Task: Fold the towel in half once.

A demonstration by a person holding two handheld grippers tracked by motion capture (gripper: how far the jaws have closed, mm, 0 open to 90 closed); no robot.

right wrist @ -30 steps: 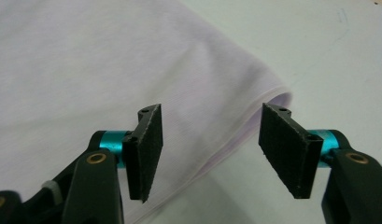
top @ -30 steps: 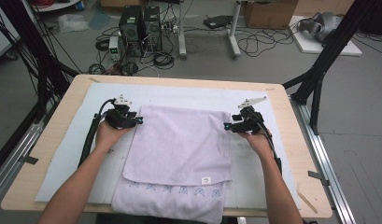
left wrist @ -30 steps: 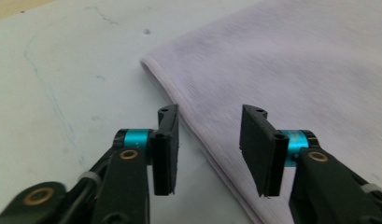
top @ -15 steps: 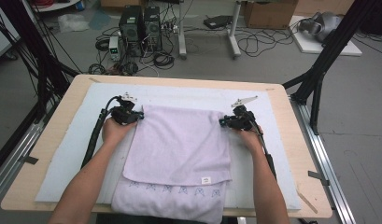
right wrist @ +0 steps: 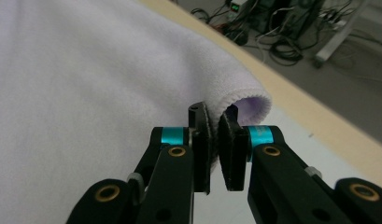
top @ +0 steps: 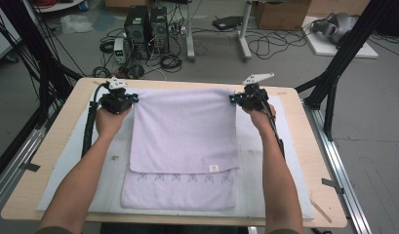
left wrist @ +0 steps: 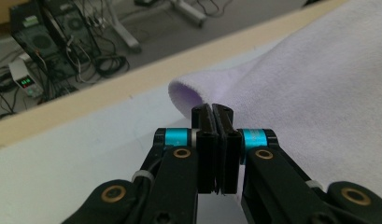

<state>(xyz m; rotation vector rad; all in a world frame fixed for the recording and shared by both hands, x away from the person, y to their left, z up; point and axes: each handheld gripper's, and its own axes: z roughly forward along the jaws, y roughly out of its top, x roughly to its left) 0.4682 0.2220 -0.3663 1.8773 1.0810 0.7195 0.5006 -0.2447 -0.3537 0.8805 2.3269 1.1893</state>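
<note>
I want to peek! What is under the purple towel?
Under the towel a pale mat lies on the wooden table. Whatever lies beneath the towel's middle is covered.

The towel (top: 185,141) is soft lilac terry cloth with a fine matt nap and a stitched hem; a small pale label sits near its lower right edge. Under the towel lies a smooth, matt, pale grey mat (top: 65,165), and around that the table (top: 50,195) shows light, matt wood. The left gripper (left wrist: 215,112) and right gripper (right wrist: 214,114) are black, slightly glossy plastic with shiny blue metal collars and brass-coloured rivets.
</note>
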